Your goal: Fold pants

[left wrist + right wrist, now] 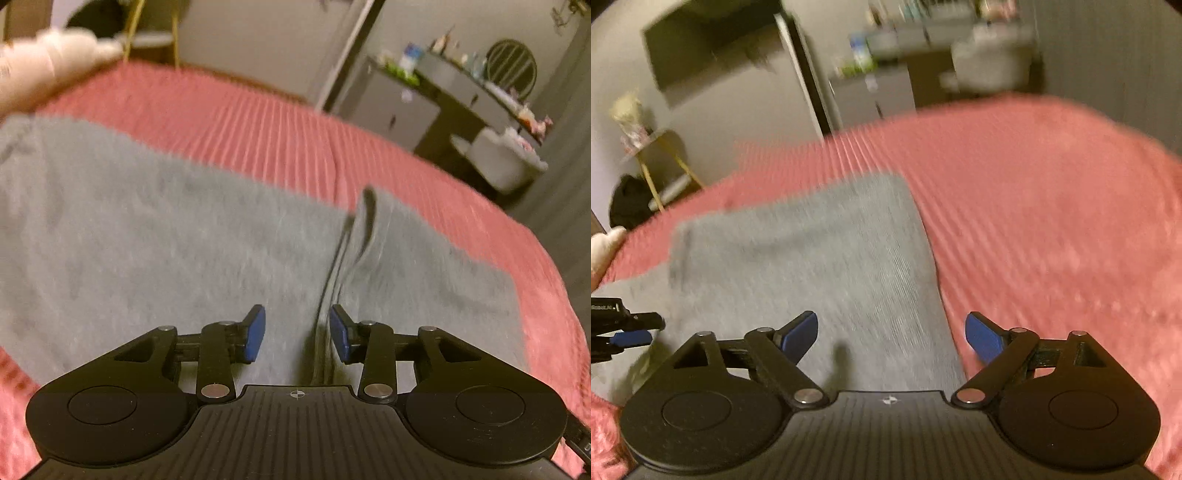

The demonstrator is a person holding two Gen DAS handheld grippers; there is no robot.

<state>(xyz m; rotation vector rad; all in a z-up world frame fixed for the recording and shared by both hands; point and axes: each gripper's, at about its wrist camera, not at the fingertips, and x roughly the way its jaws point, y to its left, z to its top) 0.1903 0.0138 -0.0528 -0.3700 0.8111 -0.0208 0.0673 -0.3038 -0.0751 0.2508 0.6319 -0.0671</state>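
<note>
I'm holding both the left gripper [297, 332] and right gripper [892, 336] parted and empty over the gray pants [166, 229], lying folded on the bed [424, 184] near its edge; that loose ridge is risking unfolding.

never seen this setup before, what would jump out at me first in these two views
The grey pants lie spread flat across a pink ribbed bedspread, with a raised fold ridge running up their middle in the left wrist view. Low in each view a black gripper with blue pads hangs over the cloth, left gripper and right gripper, both open and holding nothing.
</note>
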